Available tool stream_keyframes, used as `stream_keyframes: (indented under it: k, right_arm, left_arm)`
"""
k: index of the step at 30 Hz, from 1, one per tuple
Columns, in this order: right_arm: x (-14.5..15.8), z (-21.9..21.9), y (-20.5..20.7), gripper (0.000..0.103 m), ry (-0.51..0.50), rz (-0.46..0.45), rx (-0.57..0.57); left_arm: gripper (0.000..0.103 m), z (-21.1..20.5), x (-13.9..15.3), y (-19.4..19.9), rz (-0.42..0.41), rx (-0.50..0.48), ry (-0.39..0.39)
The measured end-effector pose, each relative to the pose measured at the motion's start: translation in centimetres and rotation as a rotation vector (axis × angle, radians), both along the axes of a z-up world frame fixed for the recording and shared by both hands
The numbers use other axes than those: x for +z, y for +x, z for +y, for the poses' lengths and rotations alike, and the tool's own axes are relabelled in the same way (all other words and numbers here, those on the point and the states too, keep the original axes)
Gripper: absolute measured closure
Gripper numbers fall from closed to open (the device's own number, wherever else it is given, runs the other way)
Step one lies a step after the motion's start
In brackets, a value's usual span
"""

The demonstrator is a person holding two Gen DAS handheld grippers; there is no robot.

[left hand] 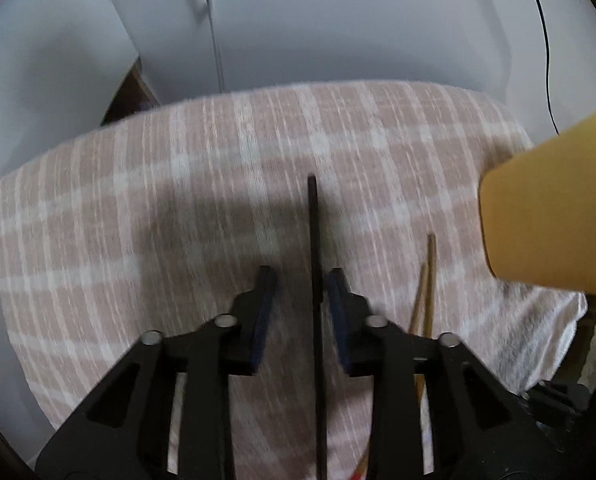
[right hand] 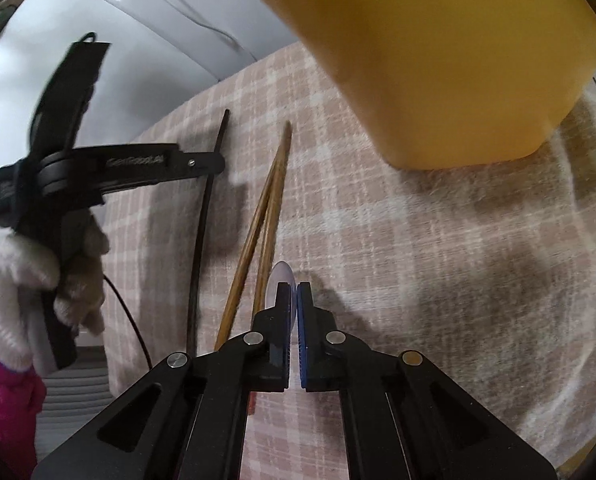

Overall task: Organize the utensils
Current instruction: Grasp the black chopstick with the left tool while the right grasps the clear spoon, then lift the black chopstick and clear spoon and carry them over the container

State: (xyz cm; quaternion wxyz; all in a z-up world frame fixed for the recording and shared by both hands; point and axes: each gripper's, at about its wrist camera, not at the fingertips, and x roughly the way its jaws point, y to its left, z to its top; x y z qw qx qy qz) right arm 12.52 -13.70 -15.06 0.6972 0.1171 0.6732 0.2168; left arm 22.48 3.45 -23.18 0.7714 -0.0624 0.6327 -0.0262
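Right wrist view: we've got a clear plastic spoon [right hand: 282, 280] pinched at its edge between the narrow jaws of our right gripper [right hand: 294, 294], low over the pink plaid cloth [right hand: 418, 260]. Beside it lie two brown wooden chopsticks [right hand: 272, 196] and a thin black stick [right hand: 204, 216], and our left gripper [left hand: 302, 280] straddles that stick with jaws wide, gripping nothing. The yellow plastic container [right hand: 438, 60] looms just ahead. We reckon the slick spoon could twist or slip from such a thin hold, and the open jaws could nudge the black stick sideways. Lettering on the left gripper's arm looks like "GenRobot.AI", blurred
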Motion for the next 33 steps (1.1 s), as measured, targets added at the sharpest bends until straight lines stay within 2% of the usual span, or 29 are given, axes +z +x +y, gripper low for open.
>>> stream_keyframes:
  k: [2, 6, 10, 15, 20, 26, 33]
  right_arm:
    - [0.5, -0.5, 0.3, 0.101, -0.007, -0.011, 0.003]
    - [1.3, -1.2, 0.2, 0.101, -0.02, -0.036, 0.027]
    - [3.2, -2.3, 0.0, 0.101, -0.031, -0.079, 0.061]
    - [5.5, -3.4, 0.0, 0.101, -0.037, -0.137, 0.078]
    - [7.8, -5.0, -0.3, 0.101, -0.033, -0.19, 0.07]
    - [9.9, -6.3, -0.8, 0.101, -0.049, -0.245, 0.046]
    - [12.5, -8.2, -1.1, 0.101, -0.057, -0.308, -0.007]
  left_arm:
    - [0.099, -0.2, 0.0, 0.2, -0.004, -0.005, -0.004]
    - [0.1, 1.2, 0.5, -0.4, -0.023, 0.051, -0.099]
    - [0.1, 3.0, 2.0, -2.3, -0.068, 0.069, -0.139]
    - [0.1, 4.7, 6.0, -5.9, -0.154, 0.094, -0.187]
    - [0.1, 5.6, 9.4, -9.0, -0.222, 0.095, -0.201]
    - [0.1, 4.7, 12.9, -12.0, -0.285, 0.08, -0.221]
    - [0.1, 3.6, 16.6, -13.8, -0.359, 0.065, -0.253]
